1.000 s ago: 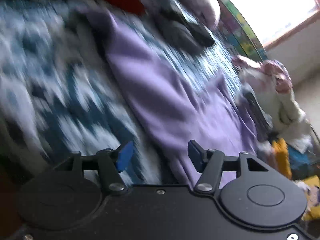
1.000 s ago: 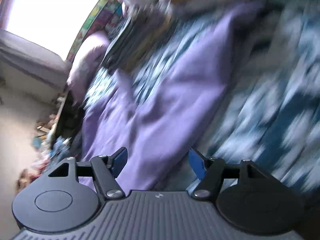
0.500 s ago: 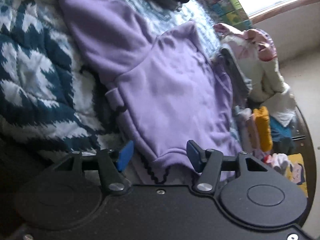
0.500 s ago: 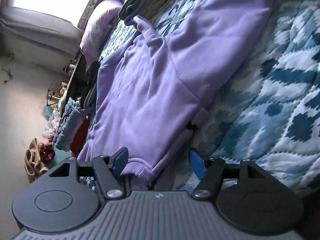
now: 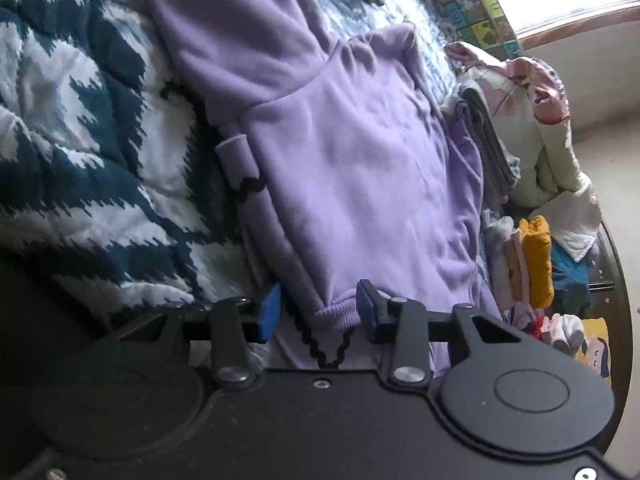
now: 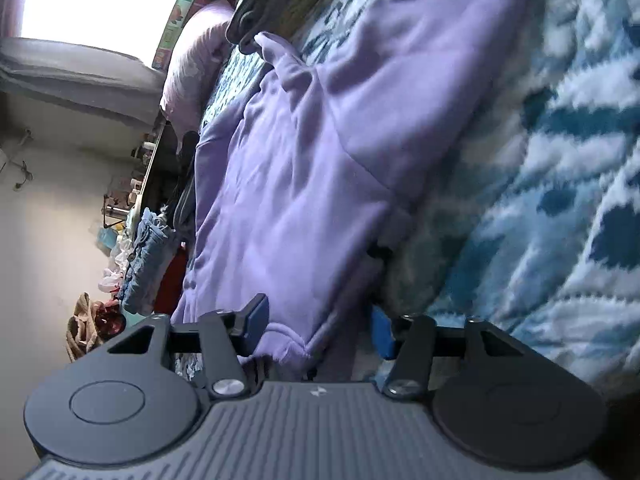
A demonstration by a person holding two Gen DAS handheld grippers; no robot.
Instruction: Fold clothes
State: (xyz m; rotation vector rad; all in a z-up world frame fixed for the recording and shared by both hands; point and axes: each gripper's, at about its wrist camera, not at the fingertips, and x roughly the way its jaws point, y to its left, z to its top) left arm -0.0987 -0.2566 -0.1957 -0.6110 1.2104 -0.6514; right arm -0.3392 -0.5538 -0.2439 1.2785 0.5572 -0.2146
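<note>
We see a lilac fleece sweatshirt [image 5: 360, 168] lying spread on a bed under a quilted blue-and-white patterned bedspread [image 5: 80, 128], its body flat and one sleeve [image 5: 240, 40] running away up the bed; its ribbed bottom hem [image 5: 334, 312] lies nearest to us. Our left gripper [image 5: 316, 312] stands with its blue-tipped fingers [image 5: 270, 312] parted, one hem corner lying between them; they have not closed on the cloth. Our right gripper [image 6: 318, 328] sits the same way at the other hem corner [image 6: 288, 344], fingers apart with the fleece edge between them, nothing pinched. A folded stack of garments with a mustard-yellow piece [image 5: 534, 260] sits beyond the bed's edge, well apart from the sweatshirt.

We judge the step in hand to be taking hold of the hem at both corners; whether the sleeves have been folded in we cannot tell, since one sleeve seems to lie out. The next move calls for both pairs of fingers to close on the thick ribbing together, catching both layers; then an even lift, so the body carries over without twisting or dragging the bedspread.
</note>
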